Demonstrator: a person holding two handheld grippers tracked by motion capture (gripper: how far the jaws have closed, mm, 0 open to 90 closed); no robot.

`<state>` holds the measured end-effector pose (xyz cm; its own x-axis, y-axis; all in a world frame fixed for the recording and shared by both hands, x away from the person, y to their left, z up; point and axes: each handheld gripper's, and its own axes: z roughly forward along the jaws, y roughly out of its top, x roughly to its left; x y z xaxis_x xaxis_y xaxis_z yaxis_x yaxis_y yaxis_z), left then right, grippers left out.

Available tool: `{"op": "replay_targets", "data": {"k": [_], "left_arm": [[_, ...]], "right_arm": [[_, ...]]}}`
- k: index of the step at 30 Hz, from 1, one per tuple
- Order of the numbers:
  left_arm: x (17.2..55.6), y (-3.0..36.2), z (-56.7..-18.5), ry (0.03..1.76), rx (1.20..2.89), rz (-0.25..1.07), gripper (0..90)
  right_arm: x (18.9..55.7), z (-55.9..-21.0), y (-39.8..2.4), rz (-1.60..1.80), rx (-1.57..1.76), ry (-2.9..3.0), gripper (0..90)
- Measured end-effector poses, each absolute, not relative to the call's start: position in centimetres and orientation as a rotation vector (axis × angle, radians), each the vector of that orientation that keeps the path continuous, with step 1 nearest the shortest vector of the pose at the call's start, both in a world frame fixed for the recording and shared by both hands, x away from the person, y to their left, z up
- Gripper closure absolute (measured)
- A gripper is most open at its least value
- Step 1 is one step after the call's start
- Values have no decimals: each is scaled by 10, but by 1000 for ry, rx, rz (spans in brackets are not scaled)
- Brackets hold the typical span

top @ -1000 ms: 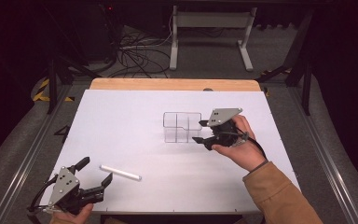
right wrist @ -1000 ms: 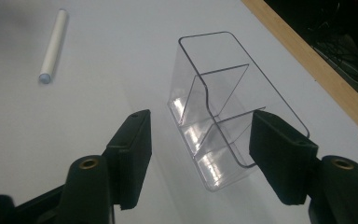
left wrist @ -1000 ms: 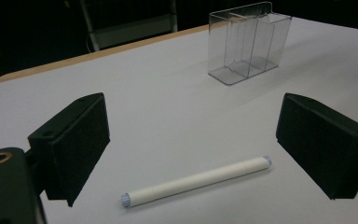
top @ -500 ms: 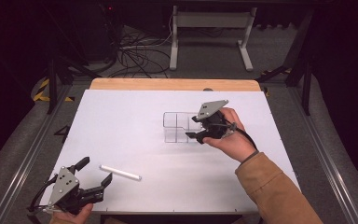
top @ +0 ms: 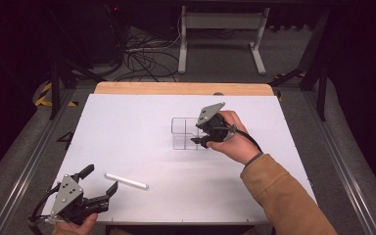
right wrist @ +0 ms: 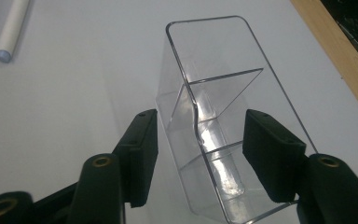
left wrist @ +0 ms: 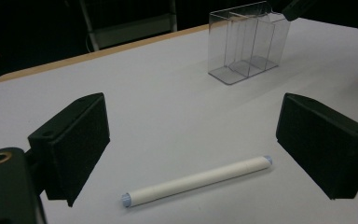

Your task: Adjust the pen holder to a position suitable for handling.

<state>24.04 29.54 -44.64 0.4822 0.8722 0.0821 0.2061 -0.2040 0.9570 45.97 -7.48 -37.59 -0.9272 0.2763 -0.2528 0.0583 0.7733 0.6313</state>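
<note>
The clear divided box (top: 185,133) stands upright on the white desk (top: 127,127), a little right of the middle and toward the far side; in the right claw view the box (right wrist: 214,116) shows its open top and its inner partitions. Your right claw (top: 201,133) is at the box's right end, and in its own view the right claw (right wrist: 199,149) has one jaw on each side of that end. The jaws have just been closing with the box between them, yet a gap shows on the left and you cannot tell whether the right pad touches, so the box is not gripped. Your right hand (top: 232,139) comes in from the near right in a tan sleeve. Well apart from the box, near the desk's near left corner, lies a white stick (top: 126,181) flat on the desk. Your left claw (top: 100,185) rests just left of it, released, its jaws spread wide; in the left claw view the stick (left wrist: 196,181) lies between and just ahead of the two jaws of the left claw (left wrist: 193,151), touching neither.
</note>
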Motion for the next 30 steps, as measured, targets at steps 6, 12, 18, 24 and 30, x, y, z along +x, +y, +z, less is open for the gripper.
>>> {"op": "replay_targets", "data": {"k": [6,12,18,24,30], "left_arm": [[241,296,-447,927,1694,807,104],[241,297,-447,929,1693,807,104],[241,297,-447,928,1693,806,104],[241,297,-447,929,1691,805,104],[241,297,-447,929,1691,805,104]], "right_arm": [[468,-381,-59,836,185,2687,580],[475,-386,-48,791,152,2734,648],[480,-394,-41,731,155,2776,702],[484,-400,-39,701,148,2827,796],[482,-397,-40,714,77,2866,869]]}}
